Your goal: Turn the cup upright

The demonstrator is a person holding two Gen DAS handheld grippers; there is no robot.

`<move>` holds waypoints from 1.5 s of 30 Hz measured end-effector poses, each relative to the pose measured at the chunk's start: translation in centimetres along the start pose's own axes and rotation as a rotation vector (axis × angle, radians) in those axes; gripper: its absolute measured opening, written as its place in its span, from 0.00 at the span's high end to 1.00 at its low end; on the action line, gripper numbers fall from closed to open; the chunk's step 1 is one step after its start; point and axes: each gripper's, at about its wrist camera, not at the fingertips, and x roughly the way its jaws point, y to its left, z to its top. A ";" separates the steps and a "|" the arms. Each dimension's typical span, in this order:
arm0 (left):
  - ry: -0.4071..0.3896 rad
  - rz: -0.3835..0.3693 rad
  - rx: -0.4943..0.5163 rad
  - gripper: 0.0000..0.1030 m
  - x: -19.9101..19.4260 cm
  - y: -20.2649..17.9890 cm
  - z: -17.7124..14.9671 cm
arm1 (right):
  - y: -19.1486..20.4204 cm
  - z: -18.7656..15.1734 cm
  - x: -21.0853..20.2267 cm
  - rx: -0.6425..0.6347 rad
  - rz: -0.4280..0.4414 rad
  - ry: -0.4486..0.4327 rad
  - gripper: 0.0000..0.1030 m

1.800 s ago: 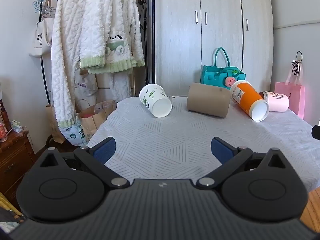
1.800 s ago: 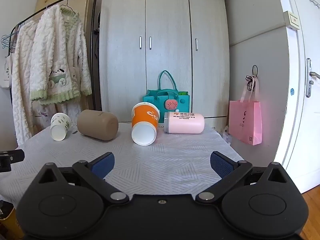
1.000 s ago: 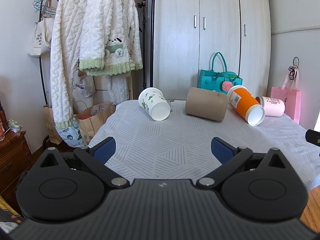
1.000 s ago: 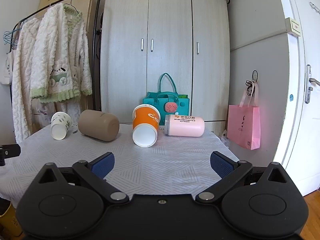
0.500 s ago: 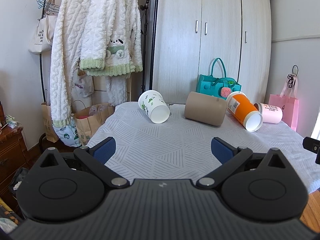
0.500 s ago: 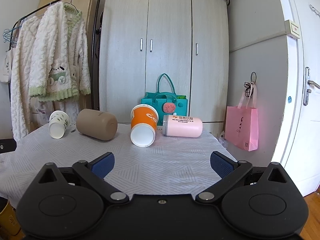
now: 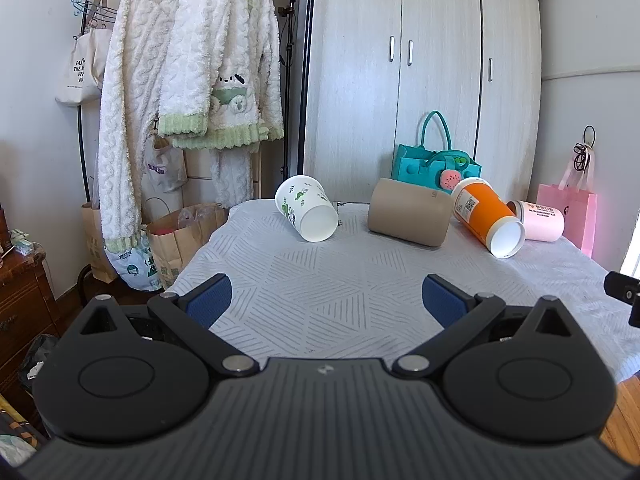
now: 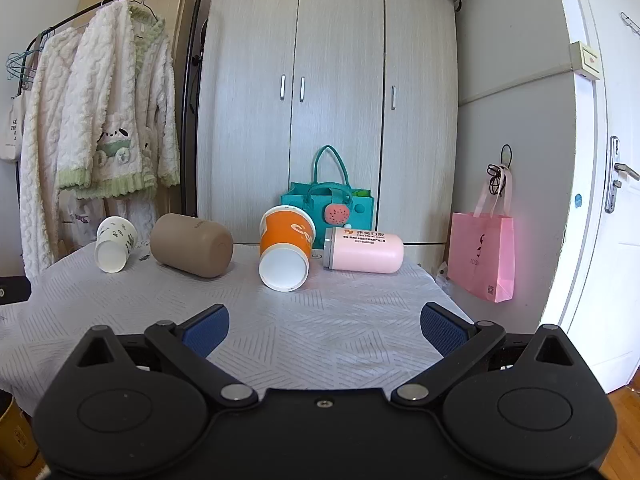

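Observation:
Several cups lie on their sides along the far edge of the table (image 7: 360,280): a white cup with green print (image 7: 307,213) (image 8: 115,243), a brown cup (image 7: 409,212) (image 8: 192,245), an orange paper cup (image 7: 488,217) (image 8: 285,249) and a pink cup (image 7: 538,221) (image 8: 363,250). My left gripper (image 7: 327,300) is open and empty over the table's near left part. My right gripper (image 8: 325,330) is open and empty near the table's front right, well short of the cups.
A teal bag (image 8: 327,208) stands behind the cups against the wardrobe (image 8: 328,100). A pink bag (image 8: 482,254) hangs at the right wall. A clothes rack with white robes (image 7: 180,80) stands left of the table, paper bags (image 7: 180,240) below it.
Both grippers have drifted slightly back and up from the table, staying open. The cups have not moved.

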 end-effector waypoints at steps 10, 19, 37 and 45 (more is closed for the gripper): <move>0.003 -0.003 0.003 0.00 0.1 -0.2 -0.1 | 0.1 -0.1 -0.1 -0.002 -0.001 -0.001 0.00; 0.005 -0.002 0.003 0.00 0.0 -0.3 -0.2 | 0.1 -0.4 -0.1 -0.007 -0.002 0.001 0.00; 0.117 0.026 0.018 0.00 0.5 -0.4 0.4 | -0.1 0.4 -0.2 0.004 0.087 0.038 0.00; 0.186 0.010 0.080 0.00 0.5 -0.8 4.2 | -1.9 3.4 -0.3 0.022 0.271 0.082 0.00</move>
